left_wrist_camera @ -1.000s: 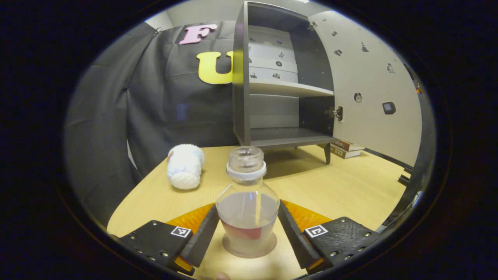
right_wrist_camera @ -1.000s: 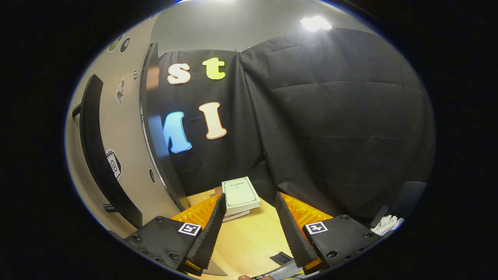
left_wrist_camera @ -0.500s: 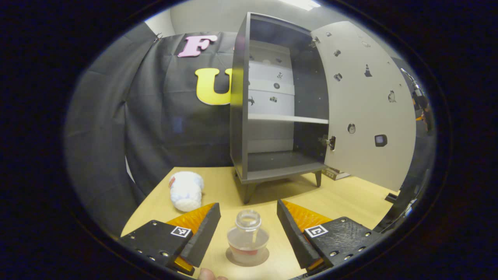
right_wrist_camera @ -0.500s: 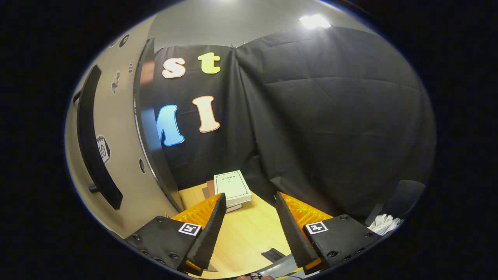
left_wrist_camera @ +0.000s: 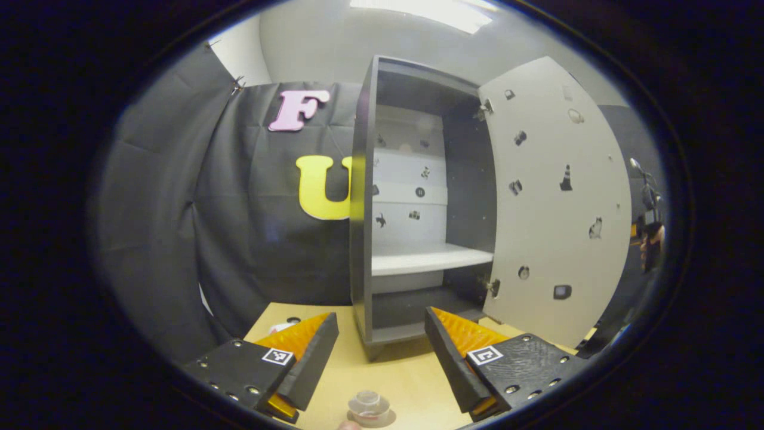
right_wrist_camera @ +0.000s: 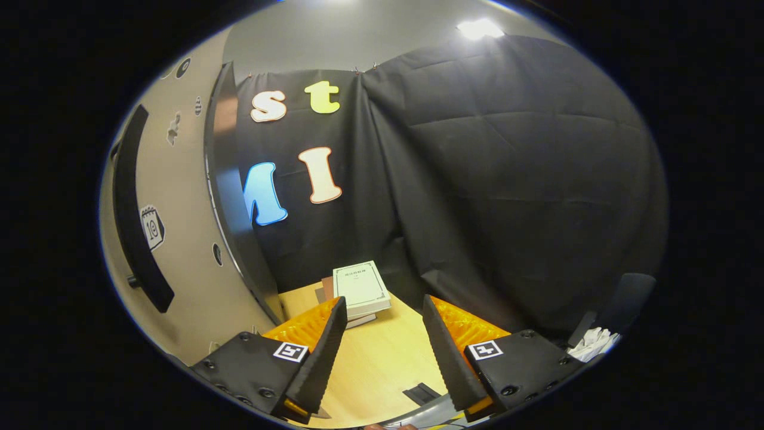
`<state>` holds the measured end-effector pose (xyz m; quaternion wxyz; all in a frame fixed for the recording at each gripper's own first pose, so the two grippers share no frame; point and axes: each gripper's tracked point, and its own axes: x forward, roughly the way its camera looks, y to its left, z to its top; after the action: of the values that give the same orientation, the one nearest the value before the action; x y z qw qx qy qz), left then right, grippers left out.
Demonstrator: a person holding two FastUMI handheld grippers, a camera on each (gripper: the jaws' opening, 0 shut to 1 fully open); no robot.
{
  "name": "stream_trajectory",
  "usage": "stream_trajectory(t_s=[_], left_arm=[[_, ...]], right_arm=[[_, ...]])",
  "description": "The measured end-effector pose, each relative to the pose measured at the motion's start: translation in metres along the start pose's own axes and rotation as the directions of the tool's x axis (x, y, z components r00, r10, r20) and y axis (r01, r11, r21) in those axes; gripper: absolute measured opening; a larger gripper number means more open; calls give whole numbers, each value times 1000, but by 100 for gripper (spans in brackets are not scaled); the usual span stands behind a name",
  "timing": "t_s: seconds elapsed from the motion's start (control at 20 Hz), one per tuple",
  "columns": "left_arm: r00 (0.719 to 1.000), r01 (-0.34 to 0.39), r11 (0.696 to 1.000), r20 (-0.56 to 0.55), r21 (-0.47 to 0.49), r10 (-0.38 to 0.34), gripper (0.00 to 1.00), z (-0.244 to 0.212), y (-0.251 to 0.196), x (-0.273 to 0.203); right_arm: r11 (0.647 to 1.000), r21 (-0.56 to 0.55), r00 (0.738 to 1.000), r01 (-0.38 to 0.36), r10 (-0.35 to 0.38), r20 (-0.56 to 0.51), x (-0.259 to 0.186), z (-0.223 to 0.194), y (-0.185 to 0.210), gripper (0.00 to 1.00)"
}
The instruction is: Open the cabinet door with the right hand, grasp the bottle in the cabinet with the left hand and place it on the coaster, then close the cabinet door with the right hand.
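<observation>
In the left gripper view, the left gripper point(left_wrist_camera: 381, 343) has its fingers spread wide with nothing between them, held above the table point(left_wrist_camera: 406, 382). At about 6 o'clock, low at the picture's edge, the bottle point(left_wrist_camera: 369, 405) stands upright on the coaster point(left_wrist_camera: 382, 419), clear of both fingers. At 12 o'clock the cabinet point(left_wrist_camera: 362, 203) stands on the table with a white shelf inside, and its door point(left_wrist_camera: 555, 209) is swung open toward 2 o'clock.

In the right gripper view, the door's outer face point(right_wrist_camera: 179, 239) with its dark bar handle point(right_wrist_camera: 134, 215) fills 9 o'clock, apart from the fingers. The right gripper point(right_wrist_camera: 382, 334) is likewise wide open and holds nothing. A stack of books point(right_wrist_camera: 360, 289) lies on the table at 12 o'clock, just beyond its fingertips.
</observation>
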<state>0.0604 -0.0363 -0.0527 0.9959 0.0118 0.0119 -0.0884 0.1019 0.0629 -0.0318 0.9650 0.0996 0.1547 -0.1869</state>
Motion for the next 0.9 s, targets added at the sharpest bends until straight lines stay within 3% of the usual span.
stream_trajectory(t_s=[0.05, 0.1, 0.15, 0.3, 0.35, 0.4, 0.5, 0.7, 0.9], left_arm=[[1000, -18, 1000, 3, -4, 18, 90, 15, -4, 2], [999, -39, 999, -2, -13, 39, 92, 24, -7, 0], [998, -66, 998, -13, -22, 65, 90, 32, -10, -1], [991, -128, 990, -54, -54, 126, 88, 42, -28, -2], [989, -139, 988, -62, -72, 135, 90, 43, -35, -3], [986, -156, 984, -73, -87, 150, 90, 45, -42, -7], [979, -188, 976, -99, -112, 178, 89, 48, -55, -14], [961, -263, 954, -126, -143, 246, 88, 67, -73, -33], [942, -326, 935, -134, -142, 308, 88, 82, -87, -55]], right_arm=[[1000, 11, 1000, -12, 12, -1, 0, 2, 3, 82], [999, 17, 1000, -29, 29, 3, 1, 3, 5, 75], [999, 15, 999, -48, 48, 8, 2, 6, 7, 82], [993, -12, 993, -119, 119, 21, 6, 12, 11, 82], [989, -20, 989, -145, 145, 23, 6, 14, 12, 75], [985, -21, 985, -173, 174, 23, 7, 15, 15, 82], [973, -16, 973, -229, 229, 15, 5, 19, 22, 82], [934, 15, 934, -356, 355, 26, -3, 31, 43, 82], [881, -72, 882, -467, 470, 32, -10, 40, 53, 82]])
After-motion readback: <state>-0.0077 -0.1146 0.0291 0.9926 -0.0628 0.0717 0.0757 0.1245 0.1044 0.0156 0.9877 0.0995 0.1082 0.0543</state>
